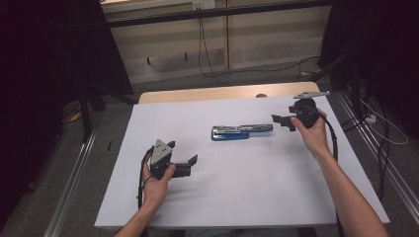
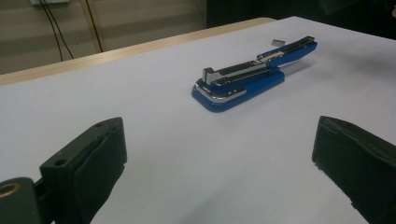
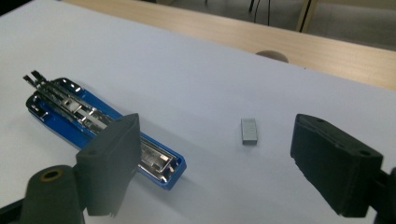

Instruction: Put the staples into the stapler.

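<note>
White table [image 1: 237, 197] | blue stapler [image 1: 241, 132] lies opened, staple strip [image 3: 249, 131] beside | left gripper [image 1: 193, 162], right gripper [image 1: 280, 121]: jaws wide, empty | step: approach; next: right pinches strip.

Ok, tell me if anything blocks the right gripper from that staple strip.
Nothing visible does. The staple strip lies alone on the white table, ahead of the open right gripper; the stapler sits off to the side.
</note>
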Available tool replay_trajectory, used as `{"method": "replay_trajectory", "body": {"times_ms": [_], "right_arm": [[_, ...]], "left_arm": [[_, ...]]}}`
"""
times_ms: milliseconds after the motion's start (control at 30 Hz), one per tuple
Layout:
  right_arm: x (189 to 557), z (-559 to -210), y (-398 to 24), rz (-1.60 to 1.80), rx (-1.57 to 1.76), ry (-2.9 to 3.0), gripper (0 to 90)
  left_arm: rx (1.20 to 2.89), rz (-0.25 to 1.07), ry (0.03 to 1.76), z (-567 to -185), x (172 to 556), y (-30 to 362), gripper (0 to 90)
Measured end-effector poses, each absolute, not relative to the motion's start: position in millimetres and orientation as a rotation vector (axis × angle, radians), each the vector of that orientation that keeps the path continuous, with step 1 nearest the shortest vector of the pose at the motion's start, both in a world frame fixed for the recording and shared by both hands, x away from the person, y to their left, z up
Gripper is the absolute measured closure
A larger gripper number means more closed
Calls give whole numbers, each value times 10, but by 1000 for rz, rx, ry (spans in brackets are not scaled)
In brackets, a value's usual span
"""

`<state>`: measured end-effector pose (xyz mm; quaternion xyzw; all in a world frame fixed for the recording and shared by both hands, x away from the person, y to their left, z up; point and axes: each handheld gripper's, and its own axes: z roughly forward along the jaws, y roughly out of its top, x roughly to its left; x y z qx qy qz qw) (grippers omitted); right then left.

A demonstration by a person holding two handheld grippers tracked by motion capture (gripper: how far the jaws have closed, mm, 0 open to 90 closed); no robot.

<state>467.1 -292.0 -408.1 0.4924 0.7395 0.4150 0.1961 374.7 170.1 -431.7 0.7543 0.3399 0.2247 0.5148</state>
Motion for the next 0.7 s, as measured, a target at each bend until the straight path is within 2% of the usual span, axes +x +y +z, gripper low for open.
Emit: {"method": "replay_trajectory", "body": {"times_ms": [133,567,700], "right_arm": [[4725,-4087,-2912,1121,1382,2088,164],[4919,-4075,-2945,1073,1350,2136,106],[5013,-4063,-2958,1056,1359,2141,154]], "left_arm": [[1789,569,825,-4298,3734,1718,36],[1784,571,850,-4297,3685,1790,35],[1783,580,843,-4305,3693,1771,35]]}}
